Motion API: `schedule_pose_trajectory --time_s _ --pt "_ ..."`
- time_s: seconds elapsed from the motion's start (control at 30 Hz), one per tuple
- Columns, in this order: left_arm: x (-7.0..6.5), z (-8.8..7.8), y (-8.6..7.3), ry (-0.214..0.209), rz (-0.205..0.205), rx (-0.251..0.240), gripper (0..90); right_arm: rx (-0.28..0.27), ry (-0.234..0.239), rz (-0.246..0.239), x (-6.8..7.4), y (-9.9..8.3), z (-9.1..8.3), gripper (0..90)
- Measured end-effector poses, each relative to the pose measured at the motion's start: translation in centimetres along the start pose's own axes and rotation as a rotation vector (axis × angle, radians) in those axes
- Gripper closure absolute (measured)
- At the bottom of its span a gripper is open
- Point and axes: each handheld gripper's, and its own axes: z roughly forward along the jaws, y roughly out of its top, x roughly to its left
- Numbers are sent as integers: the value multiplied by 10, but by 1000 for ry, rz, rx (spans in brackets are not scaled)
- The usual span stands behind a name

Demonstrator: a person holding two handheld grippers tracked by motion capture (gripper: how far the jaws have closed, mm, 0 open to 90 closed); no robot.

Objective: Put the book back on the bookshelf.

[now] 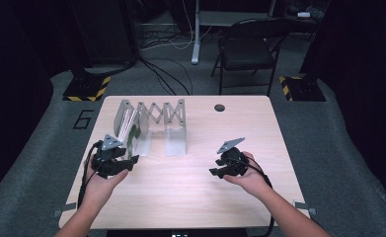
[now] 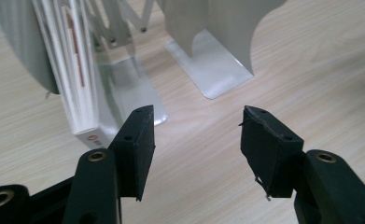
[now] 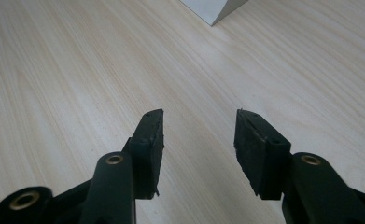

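Left gripper [image 2: 196, 135]: jaws apart, nothing between the pads, hovering low over the wooden table [image 1: 190, 197], at about 8 o'clock on it. Thin white book [image 2: 80, 79] at 11 o'clock from those jaws, near them, standing upright in the metal expanding book rack [image 1: 153, 123], against its left end plate. Right gripper [image 3: 199, 140]: jaws likewise apart and empty, over bare tabletop at 4 o'clock, well apart from the rack.

An expanding book rack [image 1: 153, 123] stands on the desk [image 1: 190, 197] at far left, books [image 1: 127, 126] in its left end.
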Motion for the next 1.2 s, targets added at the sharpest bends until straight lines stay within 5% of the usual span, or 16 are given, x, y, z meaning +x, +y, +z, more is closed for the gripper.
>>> schedule_pose_trajectory --time_s 0.53,0.77,1.2 --pt "-21 22 -42 -117 110 12 449 -15 -1 4 9 -8 1 525" --pt "-21 29 -57 -134 79 12 450 -7 -9 12 12 -13 3 524" --pt "-19 41 -75 -152 91 23 450 -52 -9 44 18 -24 6 522"
